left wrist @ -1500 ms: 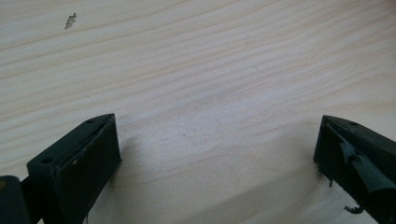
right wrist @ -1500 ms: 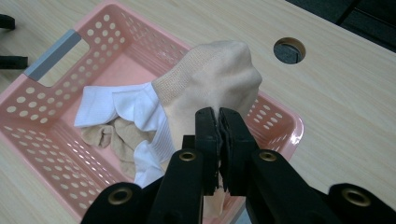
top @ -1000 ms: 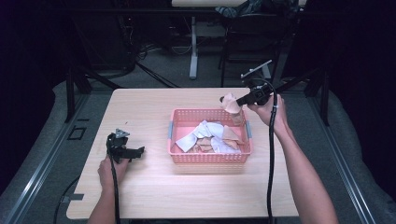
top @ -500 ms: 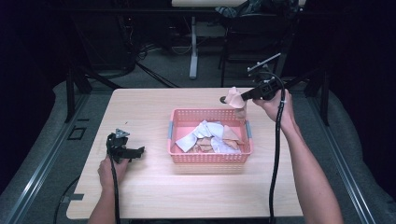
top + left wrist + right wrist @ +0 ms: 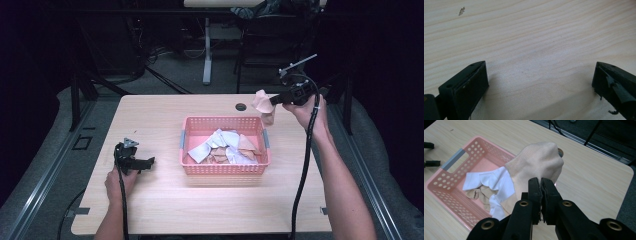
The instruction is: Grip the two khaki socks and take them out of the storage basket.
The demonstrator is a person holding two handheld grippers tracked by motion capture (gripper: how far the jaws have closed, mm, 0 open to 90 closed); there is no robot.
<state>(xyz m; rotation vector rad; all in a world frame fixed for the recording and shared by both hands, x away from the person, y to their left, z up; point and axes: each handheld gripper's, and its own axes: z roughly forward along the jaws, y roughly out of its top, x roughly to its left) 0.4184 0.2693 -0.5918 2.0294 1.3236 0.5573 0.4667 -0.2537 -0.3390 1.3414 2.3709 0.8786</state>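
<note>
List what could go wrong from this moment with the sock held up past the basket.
1. The right gripper pinches the peach knitted sock by only a small fold; it could slip out and fall on the light wooden table.
2. The sock hangs near the far right corner of the pink perforated plastic basket; lowering it may snag the rim.
3. The left gripper rests open on the table, too far off to steady the basket.

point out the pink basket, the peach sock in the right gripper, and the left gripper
pink basket [image 5: 223, 168], high view, near wall.
peach sock [image 5: 537, 161], right gripper view, bunched top.
left gripper [image 5: 148, 162], high view, between its fingertips.
</note>
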